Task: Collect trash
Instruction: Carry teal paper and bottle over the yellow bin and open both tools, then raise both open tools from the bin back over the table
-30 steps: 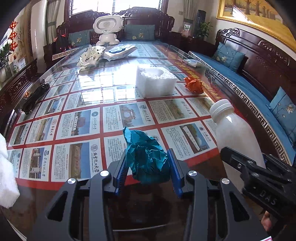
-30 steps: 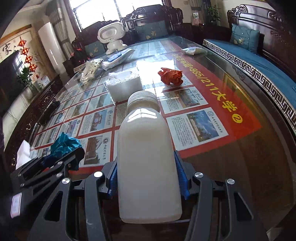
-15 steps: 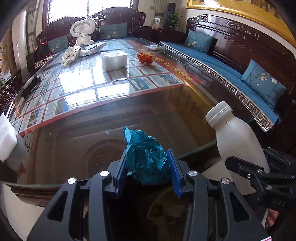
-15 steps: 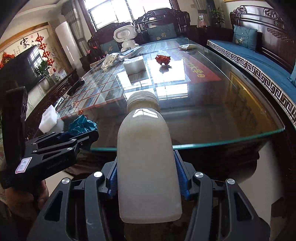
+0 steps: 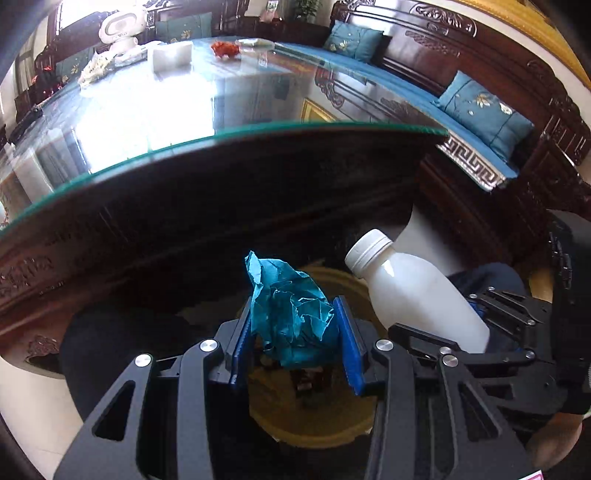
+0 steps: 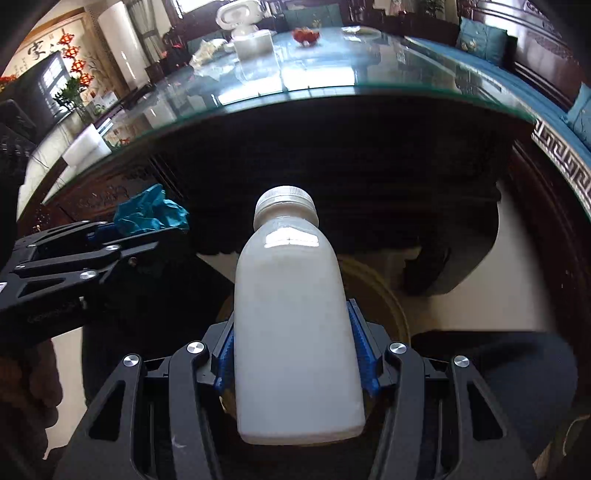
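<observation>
The left claw (image 5: 293, 343) is clamped on a teal paper wad (image 5: 293, 314), its blue pads pressing the crumple from both sides; the wad bulges up and forward past the fingertips, with no real long axis. The right claw (image 6: 291, 354) grips a white bottle (image 6: 295, 314) across its lower body, and the pads sit low on the wide part, probably because that flat-sided section gives the firmest hold. The bottle's long axis runs along the fingers, cap (image 6: 284, 203) leading away from the camera; in the left wrist view the same bottle (image 5: 417, 295) leans with its cap up and toward the wad.

Both pieces hang in the air below the near edge of the glass tabletop (image 5: 258, 129), side by side and close together, not touching as far as I can tell. Under them sits a round yellowish bin (image 5: 314, 417) on the pale floor, its rim (image 6: 388, 295) showing around the bottle. Holding both loads over that opening looks like the lead-in to dropping them; the bottle would go in base-first or tipping, the wad straight down.

Far back on the tabletop more trash waits: a red wad (image 6: 306, 36), a white foam block (image 6: 255, 48) and crumpled white wrappers (image 5: 92, 66) near the far edge, by a small white robot toy (image 5: 120, 27). A carved bench with blue cushions (image 5: 480, 107) runs along the right edge.
</observation>
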Demonstrator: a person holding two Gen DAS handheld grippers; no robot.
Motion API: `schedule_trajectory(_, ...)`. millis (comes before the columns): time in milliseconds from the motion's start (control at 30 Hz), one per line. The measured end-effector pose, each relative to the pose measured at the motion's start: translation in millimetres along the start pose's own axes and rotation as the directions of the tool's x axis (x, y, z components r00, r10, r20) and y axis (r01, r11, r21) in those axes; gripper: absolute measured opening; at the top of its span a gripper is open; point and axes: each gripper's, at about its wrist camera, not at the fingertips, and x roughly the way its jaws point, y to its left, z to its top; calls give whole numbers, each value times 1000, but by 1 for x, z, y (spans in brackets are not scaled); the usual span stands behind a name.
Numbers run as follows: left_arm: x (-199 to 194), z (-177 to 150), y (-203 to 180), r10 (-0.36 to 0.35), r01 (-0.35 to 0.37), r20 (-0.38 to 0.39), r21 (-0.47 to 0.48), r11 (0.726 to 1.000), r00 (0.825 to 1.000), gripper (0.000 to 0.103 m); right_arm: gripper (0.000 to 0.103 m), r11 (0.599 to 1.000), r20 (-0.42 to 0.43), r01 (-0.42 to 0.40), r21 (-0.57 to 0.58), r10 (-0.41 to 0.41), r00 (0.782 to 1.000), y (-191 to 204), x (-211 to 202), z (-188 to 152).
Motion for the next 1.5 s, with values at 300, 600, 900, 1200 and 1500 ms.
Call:
schedule_trajectory(300, 12, -23, -8, -13, 13, -41, 13, 1000, 999, 42, 67, 999, 13, 35, 13, -35, 999, -7, 5, -10)
schedule_trajectory(600, 27, -21, -20, -55, 59, -85, 41, 997, 995, 43, 67, 997, 44, 67, 46, -69, 997, -26, -4, -7)
schedule_trajectory(900, 44, -29, -41, -103, 118, -153, 88, 989, 983, 55, 67, 994, 57, 57, 91, -62, 996, -43, -8, -5)
schedule_trajectory(1200, 32, -14, -36, -75, 82, -96, 77, 994, 993, 55, 64, 998, 86, 25, 51, -29, 996, -30, -15, 13)
schedule_trajectory(1500, -10, 50, -3, 37, -39, 78, 35, 999, 996, 63, 64, 999, 252, 10, -39, 0, 968, 3, -47, 86)
